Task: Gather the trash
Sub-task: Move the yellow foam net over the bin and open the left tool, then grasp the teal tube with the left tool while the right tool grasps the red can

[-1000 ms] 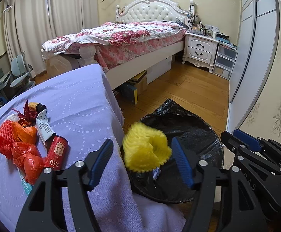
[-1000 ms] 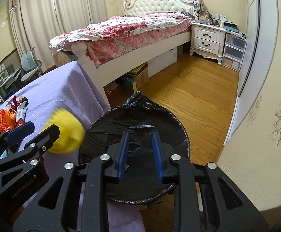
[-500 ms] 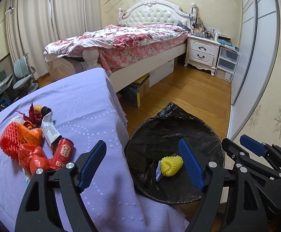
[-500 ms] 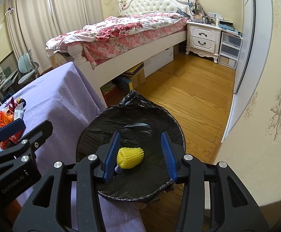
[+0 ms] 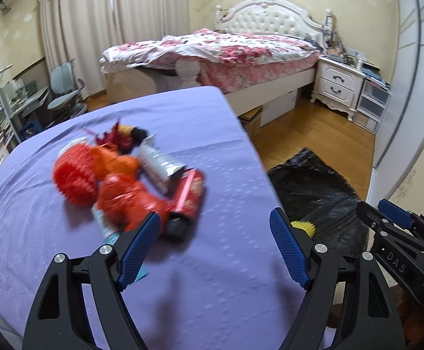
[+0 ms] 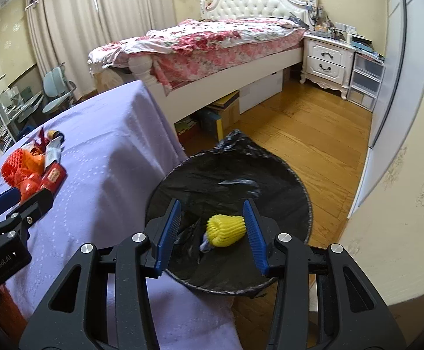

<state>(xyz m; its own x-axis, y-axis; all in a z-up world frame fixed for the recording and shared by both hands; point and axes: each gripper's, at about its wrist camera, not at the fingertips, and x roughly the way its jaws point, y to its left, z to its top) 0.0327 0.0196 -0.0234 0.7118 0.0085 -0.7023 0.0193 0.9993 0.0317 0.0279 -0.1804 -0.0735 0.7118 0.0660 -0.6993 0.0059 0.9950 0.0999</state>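
A pile of trash lies on the purple table [image 5: 212, 277]: an orange foam net [image 5: 73, 179], crumpled orange-red wrappers [image 5: 124, 198], a red can [image 5: 190, 194] and a white tube [image 5: 159, 164]. My left gripper [image 5: 215, 245] is open and empty above the table, just right of the pile. A yellow foam net [image 6: 226, 230] lies in the black-lined trash bin [image 6: 270, 180] beside the table. My right gripper [image 6: 212, 233] is open and empty above the bin. The pile also shows in the right wrist view [image 6: 32, 169].
A bed [image 6: 212, 38] with a floral cover stands behind the table. Boxes [image 6: 226, 110] sit under it. A white nightstand [image 6: 325, 61] and plastic drawers [image 6: 365, 78] stand at the right wall. A desk chair [image 5: 66, 93] is at the left. Wood floor surrounds the bin.
The yellow foam net dropped from my left gripper into the bin. My left gripper then swung left over the table toward the pile. My right gripper opened wider above the bin.
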